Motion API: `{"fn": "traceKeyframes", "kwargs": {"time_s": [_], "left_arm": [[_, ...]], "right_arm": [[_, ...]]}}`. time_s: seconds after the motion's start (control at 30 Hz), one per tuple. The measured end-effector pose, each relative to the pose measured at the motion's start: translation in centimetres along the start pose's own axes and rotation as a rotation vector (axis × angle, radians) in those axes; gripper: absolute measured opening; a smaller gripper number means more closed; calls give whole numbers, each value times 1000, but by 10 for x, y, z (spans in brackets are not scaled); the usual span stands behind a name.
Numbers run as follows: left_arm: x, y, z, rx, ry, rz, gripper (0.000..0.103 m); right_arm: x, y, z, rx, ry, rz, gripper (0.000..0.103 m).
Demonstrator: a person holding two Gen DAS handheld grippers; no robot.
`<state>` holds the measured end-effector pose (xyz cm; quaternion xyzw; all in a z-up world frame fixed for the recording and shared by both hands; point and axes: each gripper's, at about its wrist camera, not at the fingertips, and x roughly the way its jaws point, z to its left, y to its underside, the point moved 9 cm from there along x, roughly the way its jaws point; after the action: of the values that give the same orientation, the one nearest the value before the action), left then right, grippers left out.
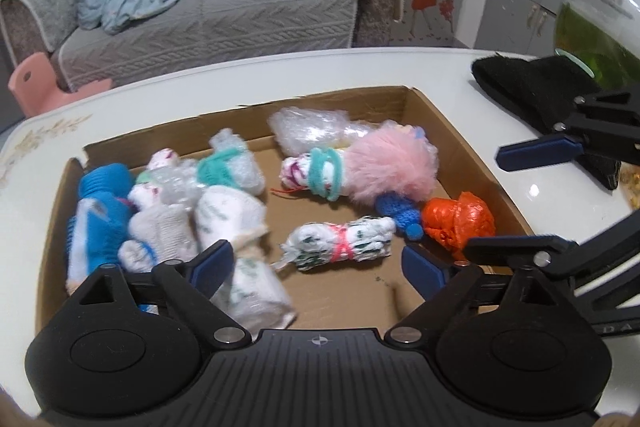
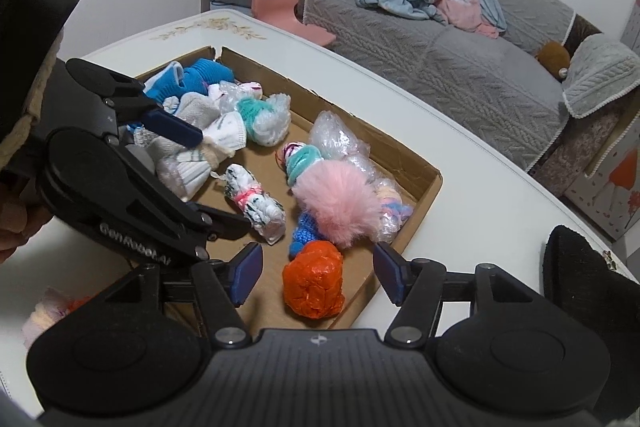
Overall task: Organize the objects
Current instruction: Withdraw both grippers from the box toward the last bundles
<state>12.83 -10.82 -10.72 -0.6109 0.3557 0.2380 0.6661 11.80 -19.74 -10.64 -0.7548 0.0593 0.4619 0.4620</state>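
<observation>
Bundles in cardboard box on table; sofa behind.

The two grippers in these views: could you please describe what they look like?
Both are alike. The left gripper and the right gripper have matte black bodies with ribbed tops, round side discs, silver screws and black linkage arms ending in flat dark blue pads. White lettering runs along the left one's body.
</observation>
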Motion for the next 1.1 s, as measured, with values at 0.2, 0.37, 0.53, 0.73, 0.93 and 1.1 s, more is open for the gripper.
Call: {"fn": "traceKeyframes", "kwargs": {"time_s": [0.2, 0.37, 0.53, 0.73, 0.93, 1.1], "left_arm": [[-11, 3, 13, -28, -20, -8, 95], [-29, 4, 21, -39, -20, -40, 96], [-50, 11, 30, -54, -29, -69, 96], [-76, 32, 44, -74, -41, -92, 98], [-98, 67, 54, -74, -53, -110, 98], [-115, 104, 58, -109, -26, -141, 99]], "right_arm": [[-6, -4, 12, -12, -8, -7, 61], [-12, -7, 20, -4, -6, -20, 64], [-22, -10, 31, 21, -15, -52, 67], [-37, -10, 49, 25, -28, -82, 71], [-47, -5, 71, 26, -48, -110, 75], [-51, 6, 87, 24, -68, -116, 77]]}}
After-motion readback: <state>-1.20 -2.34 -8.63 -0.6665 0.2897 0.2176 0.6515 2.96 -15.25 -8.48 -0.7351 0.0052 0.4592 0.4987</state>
